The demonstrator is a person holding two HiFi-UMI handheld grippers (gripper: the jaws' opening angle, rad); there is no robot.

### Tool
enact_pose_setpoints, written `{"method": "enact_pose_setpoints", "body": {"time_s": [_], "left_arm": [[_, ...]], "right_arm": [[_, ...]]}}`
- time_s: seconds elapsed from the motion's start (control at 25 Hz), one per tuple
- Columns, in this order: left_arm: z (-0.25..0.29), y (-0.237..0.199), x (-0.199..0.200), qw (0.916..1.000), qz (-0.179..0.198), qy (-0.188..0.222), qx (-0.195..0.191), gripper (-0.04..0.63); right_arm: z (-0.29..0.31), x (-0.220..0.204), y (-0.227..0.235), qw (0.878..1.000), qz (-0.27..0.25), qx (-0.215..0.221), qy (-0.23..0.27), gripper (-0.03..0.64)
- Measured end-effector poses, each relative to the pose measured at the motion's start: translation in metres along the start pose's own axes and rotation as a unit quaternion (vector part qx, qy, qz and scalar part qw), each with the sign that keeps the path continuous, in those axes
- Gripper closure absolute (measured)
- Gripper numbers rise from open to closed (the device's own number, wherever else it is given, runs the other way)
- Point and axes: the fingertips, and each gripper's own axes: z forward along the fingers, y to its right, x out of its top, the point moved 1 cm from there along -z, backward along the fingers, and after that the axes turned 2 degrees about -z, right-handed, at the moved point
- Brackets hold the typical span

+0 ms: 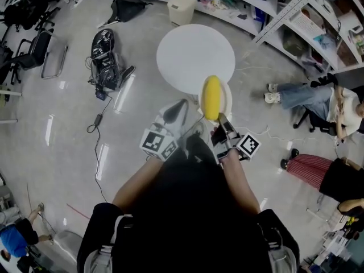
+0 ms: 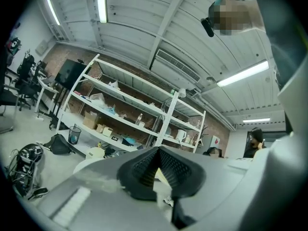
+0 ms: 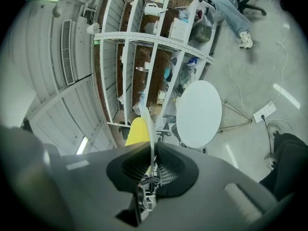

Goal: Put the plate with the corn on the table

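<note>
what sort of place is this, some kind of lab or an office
Most likely a lab or workshop room: tall white shelving crowded with boxes and supplies, office chairs along one side, and bags and cables lying on the bare polished floor.

- Corn (image 1: 211, 97): plain bright yellow.
- Plate (image 1: 226, 98): white.
- Table (image 1: 190, 54), 12 o'clock: plain white top.
- Left gripper (image 2: 158, 154) and right gripper (image 3: 153, 150): grey bodies; pads (image 3: 169, 170) black with a fine grid texture.
- Marker cubes (image 1: 159, 143): black square patterns on white.
- Floor (image 1: 68, 129): pale grey, glossy, with white light streaks.
- Bin (image 1: 181, 7), 12 o'clock: cream.
- Bag (image 1: 104, 53), 10 o'clock: black.
- Trousers (image 1: 301, 94), 3 o'clock: blue.
- Skirt (image 1: 304, 168), 4 o'clock: red with a fine check.
</note>
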Motion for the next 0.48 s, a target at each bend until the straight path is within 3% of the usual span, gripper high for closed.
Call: {"method": "enact_pose_setpoints", "body": {"time_s": [0.48], "left_arm": [[0.061, -0.011, 0.000, 0.9996, 0.000, -0.003, 0.027, 0.591]], "right_arm": [[0.037, 0.050, 0.009, 0.999, -0.010, -0.004, -0.033, 0.581]]}}
